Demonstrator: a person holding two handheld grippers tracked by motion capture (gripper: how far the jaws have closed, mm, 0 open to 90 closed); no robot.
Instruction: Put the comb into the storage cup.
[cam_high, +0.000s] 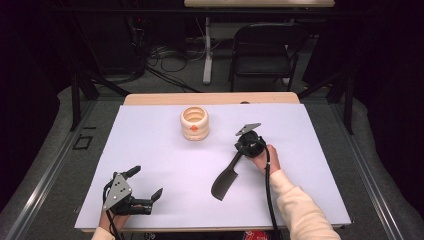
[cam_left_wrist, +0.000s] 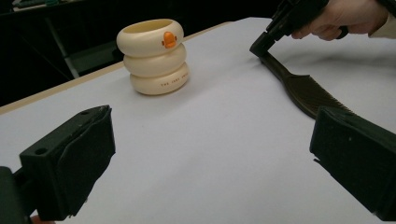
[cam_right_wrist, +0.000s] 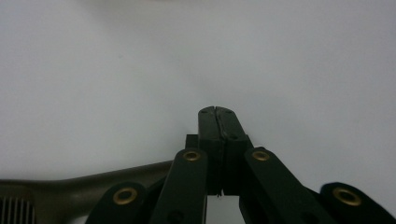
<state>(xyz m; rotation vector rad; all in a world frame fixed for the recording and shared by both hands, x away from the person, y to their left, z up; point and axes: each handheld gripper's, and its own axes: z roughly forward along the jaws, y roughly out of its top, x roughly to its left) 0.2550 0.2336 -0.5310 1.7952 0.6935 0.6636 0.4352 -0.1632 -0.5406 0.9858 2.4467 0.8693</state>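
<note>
Right gripper (cam_high: 241, 149), jaws pressed together on the handle end of a dark comb (cam_high: 225, 181) that lies on the white table (cam_high: 310, 165) right of centre, toothed end nearer the person. Left gripper (cam_high: 146, 183) rests at the near left, jaws spread and empty. A grip so close to the handle tip may let the comb pivot or slip when lifted; a swing toward the far cream ringed holder (cam_high: 195, 123) could knock it.

We've got a white table (cam_high: 150, 150) with a wood edge, sitting on grey carpet (cam_high: 40, 165). Behind it there's a black folding chair (cam_high: 262, 50), a tangle of cables (cam_high: 170, 57), and the rest is dark.
</note>
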